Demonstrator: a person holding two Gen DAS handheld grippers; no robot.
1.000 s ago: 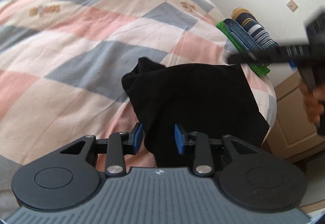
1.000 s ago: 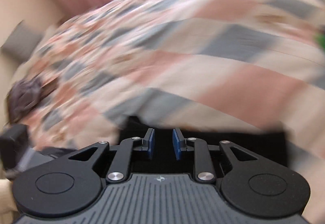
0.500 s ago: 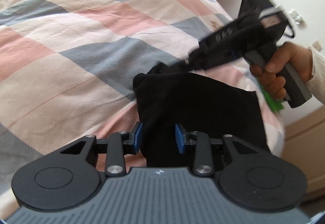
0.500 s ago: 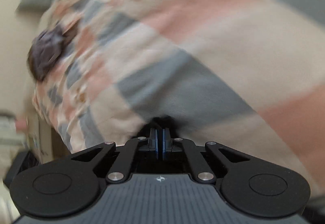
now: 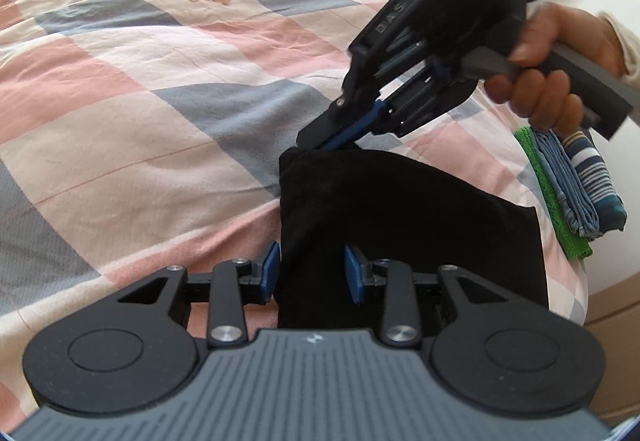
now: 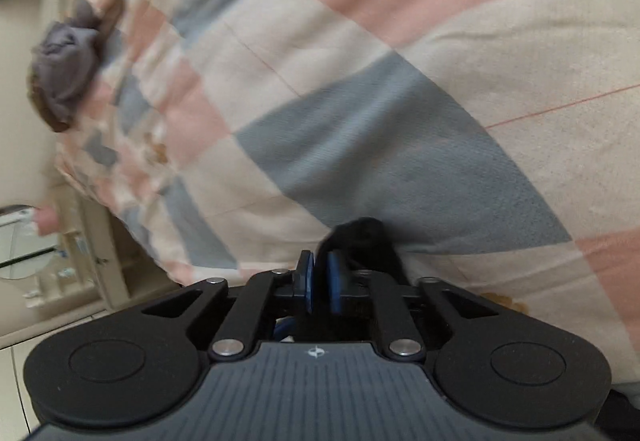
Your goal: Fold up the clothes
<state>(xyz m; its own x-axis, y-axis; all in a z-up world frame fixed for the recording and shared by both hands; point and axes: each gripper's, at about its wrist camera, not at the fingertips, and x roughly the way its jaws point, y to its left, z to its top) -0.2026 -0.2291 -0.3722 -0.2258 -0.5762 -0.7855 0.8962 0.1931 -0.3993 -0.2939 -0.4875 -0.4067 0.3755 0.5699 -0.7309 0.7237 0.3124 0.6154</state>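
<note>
The black garment (image 5: 400,225) lies at lower centre of the frame on the checked quilt (image 5: 160,89). The right tongs (image 5: 320,139) pinch its far corner, while the left tongs (image 5: 312,273) straddle its near edge, spread. Folded clothes (image 5: 572,185) sit at the right.

1. Bright, soft daylight throughout; no harsh glare.
2. Strong fisheye bending at edges, dark corners.
3. Left wrist view sharp; black garment (image 5: 400,225) featureless, detail lost.
4. Right wrist view slightly smeared, perhaps motion blur.
</note>
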